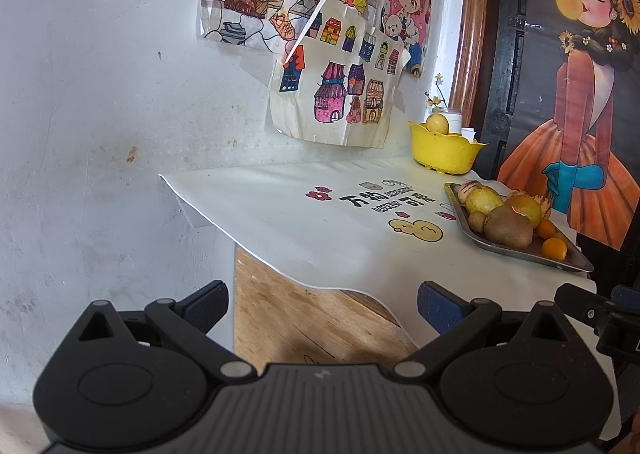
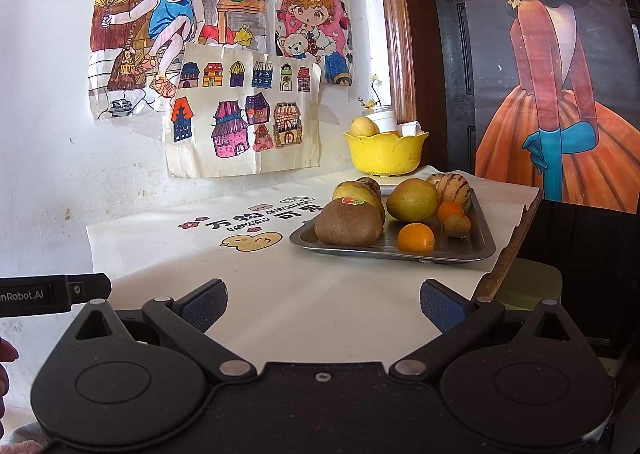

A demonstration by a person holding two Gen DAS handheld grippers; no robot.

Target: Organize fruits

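A metal tray (image 2: 476,246) on the white table cover holds several fruits: a big brown one (image 2: 348,228), a green-yellow pear (image 2: 412,200), two oranges (image 2: 416,237), striped melons (image 2: 453,188) and a small brown fruit. Behind it a yellow bowl (image 2: 384,156) holds one yellow fruit (image 2: 363,127). The tray (image 1: 568,260) and bowl (image 1: 444,152) also show at the right of the left wrist view. My right gripper (image 2: 323,304) is open and empty, short of the tray. My left gripper (image 1: 323,304) is open and empty over the table's left front edge.
A white table cover (image 2: 248,278) with printed cartoons lies over a wooden table (image 1: 304,318). Drawings (image 2: 244,114) hang on the white wall behind. A white jar (image 2: 384,118) stands behind the bowl. A dark door with a poster (image 2: 560,94) is at the right.
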